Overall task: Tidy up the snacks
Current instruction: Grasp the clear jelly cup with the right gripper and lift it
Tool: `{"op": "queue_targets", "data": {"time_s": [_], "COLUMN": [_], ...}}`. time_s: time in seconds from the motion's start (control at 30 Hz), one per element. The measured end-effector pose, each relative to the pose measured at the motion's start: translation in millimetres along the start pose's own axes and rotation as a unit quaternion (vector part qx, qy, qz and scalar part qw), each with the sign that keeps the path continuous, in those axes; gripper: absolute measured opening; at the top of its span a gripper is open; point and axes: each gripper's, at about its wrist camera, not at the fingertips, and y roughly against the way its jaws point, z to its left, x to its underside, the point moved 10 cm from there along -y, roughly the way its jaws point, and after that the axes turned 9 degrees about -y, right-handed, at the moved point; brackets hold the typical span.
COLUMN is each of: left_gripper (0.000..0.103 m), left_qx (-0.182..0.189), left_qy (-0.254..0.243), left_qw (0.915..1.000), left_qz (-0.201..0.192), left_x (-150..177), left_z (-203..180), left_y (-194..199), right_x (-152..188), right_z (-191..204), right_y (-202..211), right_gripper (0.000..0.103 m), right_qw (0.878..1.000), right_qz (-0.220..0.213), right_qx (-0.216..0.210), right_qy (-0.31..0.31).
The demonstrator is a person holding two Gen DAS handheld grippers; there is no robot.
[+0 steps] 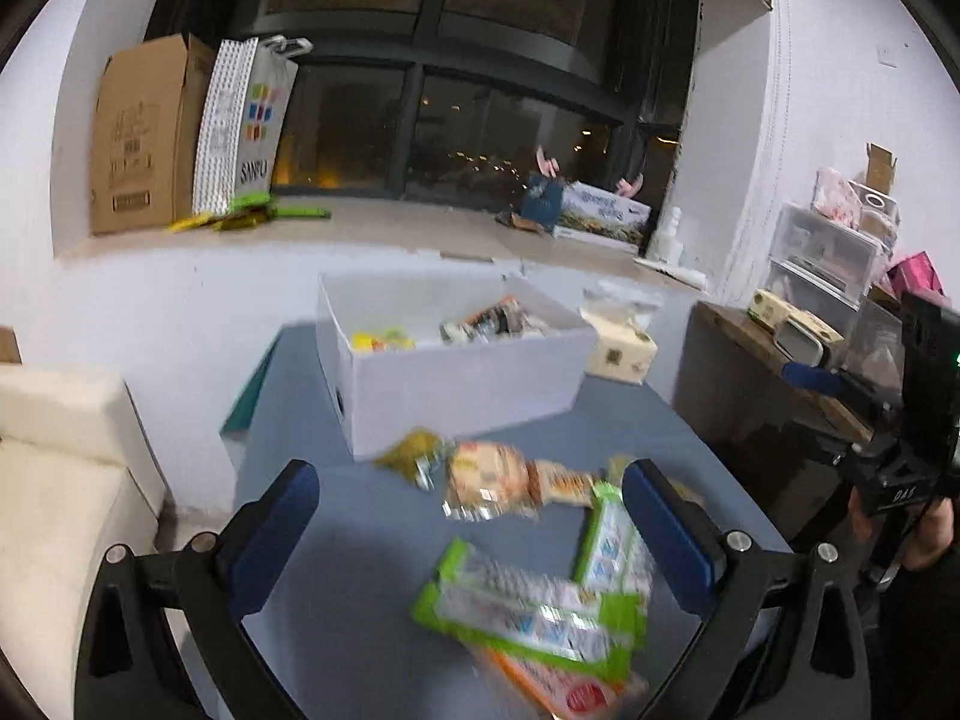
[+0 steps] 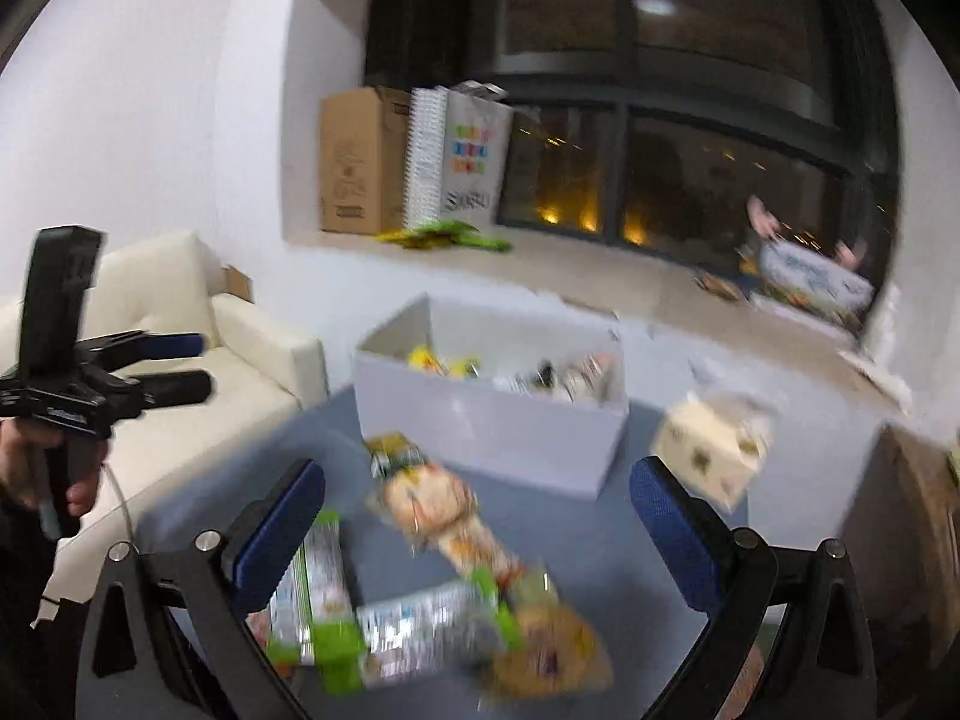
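Observation:
A white box (image 1: 462,384) stands at the far side of the grey-blue table (image 1: 360,540) with a few snack packets inside; it also shows in the right wrist view (image 2: 492,420). Loose snacks lie in front of it: an orange-and-white packet (image 1: 498,480), green-edged packets (image 1: 528,606) and a small yellow-green packet (image 1: 414,450). My left gripper (image 1: 471,522) is open and empty above these snacks. My right gripper (image 2: 477,528) is open and empty above the same pile: green-edged packets (image 2: 318,594), an orange-white packet (image 2: 438,504), a brown packet (image 2: 552,648).
A cream tissue box (image 1: 621,351) sits right of the white box. A cream sofa (image 1: 54,480) stands left of the table, a dark wooden cabinet (image 1: 762,372) with clear drawers to the right. A cardboard box (image 1: 144,138) and bags sit on the windowsill.

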Motion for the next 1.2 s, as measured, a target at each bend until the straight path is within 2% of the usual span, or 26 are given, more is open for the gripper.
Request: {"op": "queue_targets", "data": {"time_s": [0.07, 0.13, 0.2, 0.3, 0.43, 0.6, 1.07, 1.1, 1.17, 1.2], "left_gripper": [0.103, 0.103, 0.103, 0.103, 0.103, 0.103, 0.103, 0.103, 0.103, 0.103], "left_qx": [0.005, 0.009, 0.015, 0.025, 0.027, 0.025, 0.017, 0.017, 0.017, 0.016], "left_qy": [-0.007, -0.015, -0.02, -0.022, -0.036, -0.033, -0.003, -0.001, 0.001, 0.001], "left_qw": [1.0, 0.9998, 0.9997, 0.9994, 0.999, 0.9991, 0.9994, 0.9995, 0.9994, 0.9994], "left_qz": [0.003, 0.005, 0.002, 0.003, 0.008, 0.01, 0.028, 0.029, 0.03, 0.03], "left_x": [10.5, 13.2, 11.6, 9.8, 11.4, 13.2, 36.4, 37.4, 38.5, 39.4], "left_z": [-8.9, -15.9, -23.2, -31.3, -39.6, -36.1, -14.2, -12.8, -12.6, -12.7], "left_y": [5.1, 7.3, 6.9, 3.9, 0.4, -1.0, -9.3, -9.9, -10.9, -11.2], "right_x": [20.5, 42.2, 55.5, 69.2, 75.4, 83.3, 103.5, 107.3, 117.3, 122.4], "right_z": [-0.3, -0.8, -6.9, -14.5, -21.5, -33.9, -82.4, -82.1, -83.5, -85.1], "right_y": [6.4, 10.7, 10.9, 9.6, -0.4, -29.2, -156.0, -160.0, -168.2, -171.6], "right_gripper": [0.103, 0.103, 0.103, 0.103, 0.103, 0.103, 0.103, 0.099, 0.081, 0.057], "right_qw": [1.0, 0.999, 0.998, 0.996, 0.995, 0.991, 0.971, 0.969, 0.965, 0.963], "right_qz": [0.006, 0.015, 0.025, 0.036, 0.048, 0.083, 0.2, 0.205, 0.219, 0.228], "right_qx": [0.003, -0.008, 0.0, -0.008, 0.009, 0.018, 0.072, 0.068, 0.064, 0.065], "right_qy": [-0.014, -0.033, -0.052, -0.081, -0.085, -0.1, -0.114, -0.117, -0.125, -0.129]}}
